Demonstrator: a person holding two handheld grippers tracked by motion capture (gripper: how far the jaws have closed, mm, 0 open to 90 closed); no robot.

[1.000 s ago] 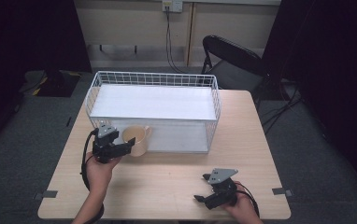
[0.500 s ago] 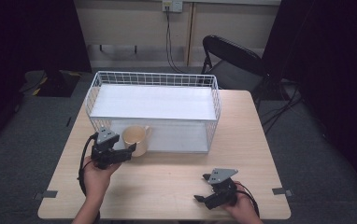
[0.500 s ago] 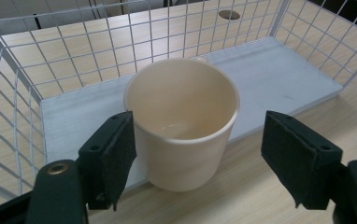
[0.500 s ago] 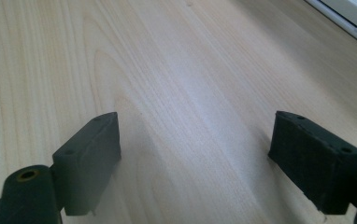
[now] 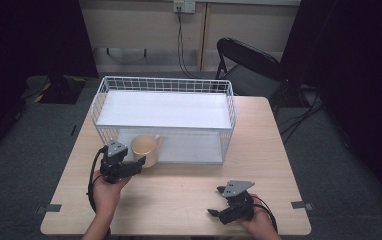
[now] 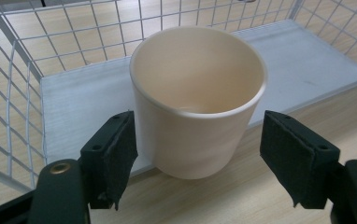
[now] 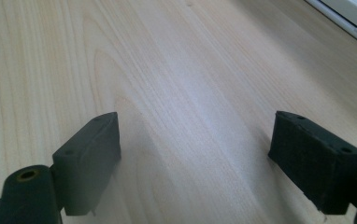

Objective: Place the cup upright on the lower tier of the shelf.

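High view: a cream cup (image 5: 144, 149) stands upright and empty on the tabletop (image 5: 179, 190), at the open front of the white wire basket (image 5: 165, 85); a folding chair (image 5: 246, 65) stands behind the table, on grey carpet.
Left gripper view: left tool (image 6: 200, 154) spread, its pads flanking the cup (image 6: 197, 98) without pinching it.
Right gripper view: right tool (image 7: 195, 158) spread over bare wood.
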